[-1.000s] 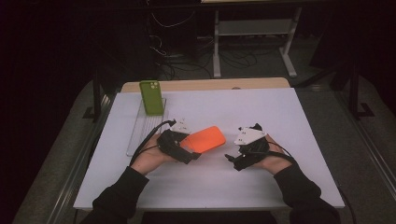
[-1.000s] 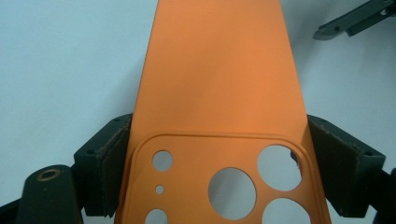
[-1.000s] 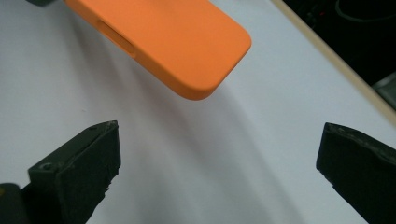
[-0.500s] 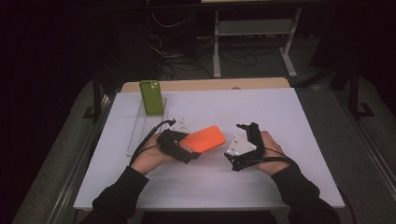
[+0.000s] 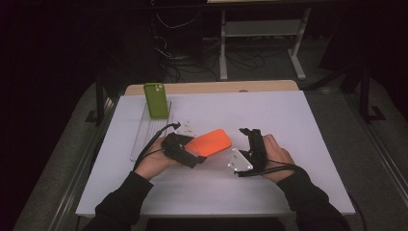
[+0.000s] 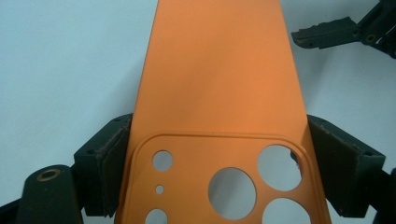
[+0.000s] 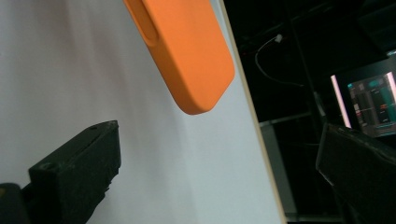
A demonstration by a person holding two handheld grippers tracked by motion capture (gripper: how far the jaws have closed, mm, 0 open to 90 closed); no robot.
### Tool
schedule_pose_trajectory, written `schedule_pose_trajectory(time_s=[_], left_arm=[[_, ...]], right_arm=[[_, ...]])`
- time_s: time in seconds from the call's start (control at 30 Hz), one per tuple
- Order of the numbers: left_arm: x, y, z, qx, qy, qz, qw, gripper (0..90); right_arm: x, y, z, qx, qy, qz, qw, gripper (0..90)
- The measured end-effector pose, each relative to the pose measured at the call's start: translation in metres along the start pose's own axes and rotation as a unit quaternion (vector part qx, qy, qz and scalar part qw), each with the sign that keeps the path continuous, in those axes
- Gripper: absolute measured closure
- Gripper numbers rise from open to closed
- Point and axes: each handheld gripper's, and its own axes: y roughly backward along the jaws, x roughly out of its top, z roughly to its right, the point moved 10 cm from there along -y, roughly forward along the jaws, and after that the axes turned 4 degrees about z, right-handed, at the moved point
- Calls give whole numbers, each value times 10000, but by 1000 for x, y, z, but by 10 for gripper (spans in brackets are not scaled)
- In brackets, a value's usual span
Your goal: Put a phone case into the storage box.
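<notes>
- Left gripper (image 5: 188, 155): jaws clamp the camera-cutout end of the orange silicone phone case (image 5: 210, 142), held above the white table (image 5: 298, 125).
- Case's long axis points toward right gripper (image 5: 252, 138).
- Right gripper: jaws spread, empty, just beside the free end.

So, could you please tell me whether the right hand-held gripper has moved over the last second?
Yes. In the high view the right hand-held gripper has turned to point up the table, and now lies slightly nearer the table's near edge, beside the orange phone case.
</notes>
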Motion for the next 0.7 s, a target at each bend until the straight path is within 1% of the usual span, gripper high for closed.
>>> schedule_pose_trajectory(time_s=[0.03, 0.07, 0.1, 0.17, 0.2, 0.23, 0.27, 0.3, 0.33, 0.37, 0.4, 0.43, 0.47, 0.5, 0.53, 0.6, 0.63, 0.67, 0.7], left_arm=[[0, 0, 0, 11, 22, 1, 10000, 154], [1, 0, 1, 21, 80, 38, 10000, 154], [1, 0, 1, 18, 93, 18, 10000, 154], [0, 1, -1, 2, -50, -108, 9999, 154], [1, 0, 0, 5, 38, -76, 10000, 154], [2, 0, 0, 2, 27, -87, 10000, 154], [3, 0, 0, -9, 38, -100, 9999, 154], [4, 0, 0, 4, 6, -98, 10000, 154], [5, 0, 1, 2, 45, -78, 10000, 154], [6, 0, 0, -2, -30, -139, 9999, 154], [8, -1, 2, 11, 56, -64, 10000, 154], [8, 0, 1, -3, -35, -119, 9999, 154], [10, -1, 2, -7, 14, -82, 10000, 154], [11, -1, 2, -11, -7, -78, 10000, 154], [11, -1, 2, -17, -15, -95, 10000, 154], [12, -2, 2, -13, -29, -95, 9999, 154], [13, -2, 3, -23, -43, -97, 9999, 154], [14, -3, 3, -34, -60, -68, 10000, 154], [14, -4, 4, -48, -50, -105, 9999, 154]], right_arm=[[2, -1, -2, -47, -33, 40, 10000, 0], [2, 0, -3, -58, 48, 16, 10000, 0], [2, -1, -3, -66, 247, -15, 9997, 0], [3, -1, -5, -134, 326, -37, 9994, 0], [4, -2, -5, -156, 453, -20, 9989, 0], [6, -2, -6, -207, 499, 3, 9985, 0], [7, -2, -6, -202, 593, 0, 9980, 0], [9, -3, -6, -228, 710, 53, 9972, 0], [10, -3, -7, -308, 626, 51, 9976, 0], [11, -2, -10, -288, 586, 45, 9979, 0], [11, -2, -12, -291, 560, 27, 9980, 0], [13, -2, -13, -306, 582, 52, 9978, 0], [14, -2, -13, -352, 563, 57, 9978, 5], [18, -2, -11, -434, 692, 149, 9965, 13], [18, -2, -14, -368, 691, 101, 9969, 21], [21, -1, -15, -427, 707, 111, 9965, 50], [23, -2, -13, -456, 888, 143, 9949, 66], [27, -1, -11, -500, 998, 185, 9936, 80], [30, -1, -10, -607, 974, 250, 9931, 90]])
